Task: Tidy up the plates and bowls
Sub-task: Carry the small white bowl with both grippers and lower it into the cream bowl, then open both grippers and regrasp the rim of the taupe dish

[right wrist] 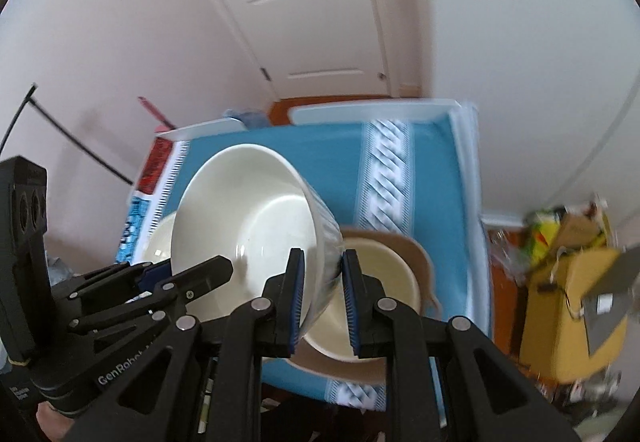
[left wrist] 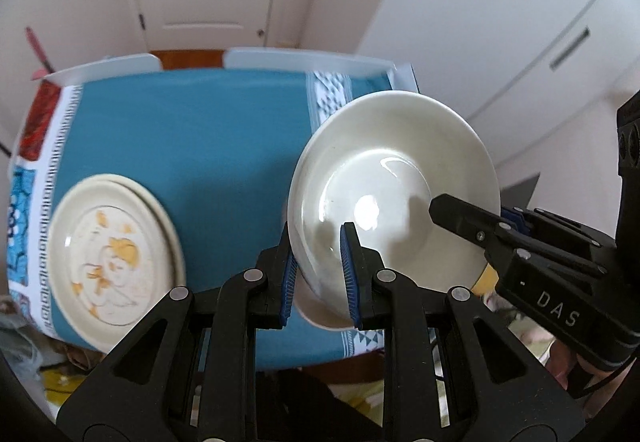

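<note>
A white bowl (left wrist: pixel 396 177) is held tilted in the air above the table by both grippers. My left gripper (left wrist: pixel 320 274) is shut on its near-left rim. My right gripper (right wrist: pixel 322 294) is shut on the rim at the other side; it also shows in the left wrist view (left wrist: pixel 464 217). The bowl shows in the right wrist view (right wrist: pixel 248 209) too. A cream plate with an orange drawing (left wrist: pixel 112 262) lies on the table at the left, stacked on another plate. A beige bowl on a brown plate (right wrist: pixel 384 282) lies under the held bowl.
The table has a teal patterned cloth (left wrist: pixel 192 145). White chair backs (left wrist: pixel 304 59) stand at its far edge. A white door (right wrist: pixel 320 21) and walls are behind. Yellow boxes and clutter (right wrist: pixel 568 302) sit on the floor at the right.
</note>
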Demonstrator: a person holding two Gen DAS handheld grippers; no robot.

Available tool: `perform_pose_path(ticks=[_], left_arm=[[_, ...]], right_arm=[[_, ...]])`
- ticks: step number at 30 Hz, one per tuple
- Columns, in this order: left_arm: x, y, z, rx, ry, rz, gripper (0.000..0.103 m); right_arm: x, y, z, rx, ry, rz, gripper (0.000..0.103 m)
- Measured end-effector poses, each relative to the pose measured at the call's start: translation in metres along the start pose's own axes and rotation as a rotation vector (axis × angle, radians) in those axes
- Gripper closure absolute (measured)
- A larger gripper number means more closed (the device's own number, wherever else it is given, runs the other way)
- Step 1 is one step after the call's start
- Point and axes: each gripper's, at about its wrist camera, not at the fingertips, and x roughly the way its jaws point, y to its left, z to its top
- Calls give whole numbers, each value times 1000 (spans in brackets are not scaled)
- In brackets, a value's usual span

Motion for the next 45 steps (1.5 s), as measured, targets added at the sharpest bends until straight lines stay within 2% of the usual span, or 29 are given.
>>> perform_pose_path(ticks=[8,18,30,40,43,45], left_arm=[[48,-14,-15,73,115,41,84],[74,-22,-15,144,170,126,84],[83,-25,-10,172,175,177,84],[80,-25,-10,167,173,168,84],[70,-24,-8,166,153,162,84],[55,-24,-4,169,111,153,84]], right_arm=[[27,-42,-36,113,83,-9,86],[47,-52,-45,126,118,-22,86],[55,-54,-44,81,134,-48,86],[51,-55,-44,88,132,-35,86],[45,-57,-43,96,117,-26,86],[36,-57,-41,95,98,-9,86]])
